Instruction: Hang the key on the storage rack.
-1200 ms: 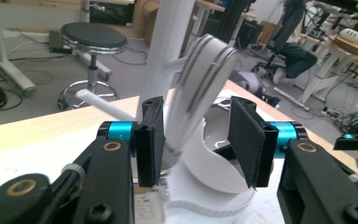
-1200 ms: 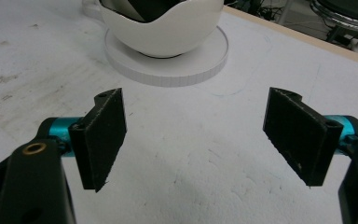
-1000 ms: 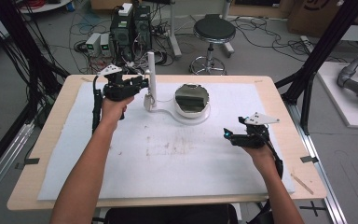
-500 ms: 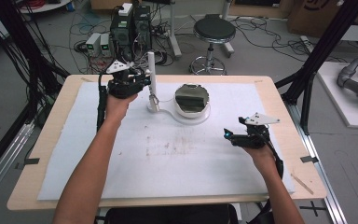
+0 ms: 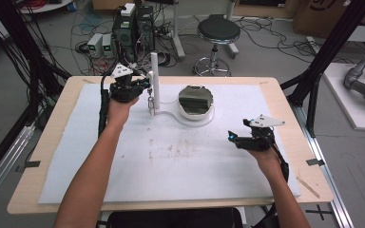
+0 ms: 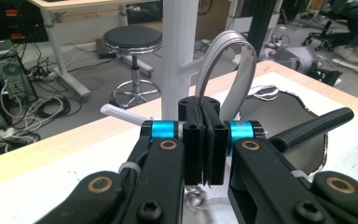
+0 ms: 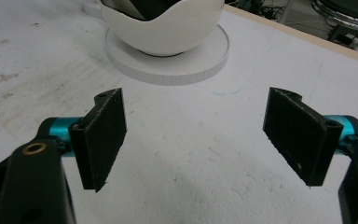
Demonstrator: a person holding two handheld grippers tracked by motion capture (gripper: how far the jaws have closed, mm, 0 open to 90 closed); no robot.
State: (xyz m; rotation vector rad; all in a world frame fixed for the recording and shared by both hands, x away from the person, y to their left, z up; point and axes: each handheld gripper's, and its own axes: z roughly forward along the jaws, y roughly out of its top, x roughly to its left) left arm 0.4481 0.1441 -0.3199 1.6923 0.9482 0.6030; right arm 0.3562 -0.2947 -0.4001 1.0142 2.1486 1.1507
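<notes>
We see a wooden worktop (image 5: 285, 102) covered by a white sheet (image 5: 171, 166) with faint stains near its middle. Around it lie a grey floor, tangled cables, computer boxes (image 5: 132, 23) and a round stool (image 5: 218, 32); black frame bars stand at both sides.

At the far middle of the sheet stands a white post (image 5: 154, 80) with short pegs, joined by a flat base to a white bowl (image 5: 196, 105) holding a dark, shiny item. Our left tongs (image 5: 145, 85) are raised right at the post, and from the high view a small metal piece (image 5: 149, 101) hangs just beside the post below them. Our right tongs (image 5: 232, 137) rest low over the sheet near the right edge, well apart from the bowl, with open sheet between them and the near edge.

The left gripper view brings out what the high view cannot: the left tongs (image 6: 204, 140) are pressed together on a grey strap (image 6: 223, 60) that loops up in front of the post (image 6: 179, 56), with the bowl's shiny content at the right. The right gripper view shows the right tongs (image 7: 193, 135) spread wide with nothing between them, bare sheet below, the bowl (image 7: 165, 28) ahead.
</notes>
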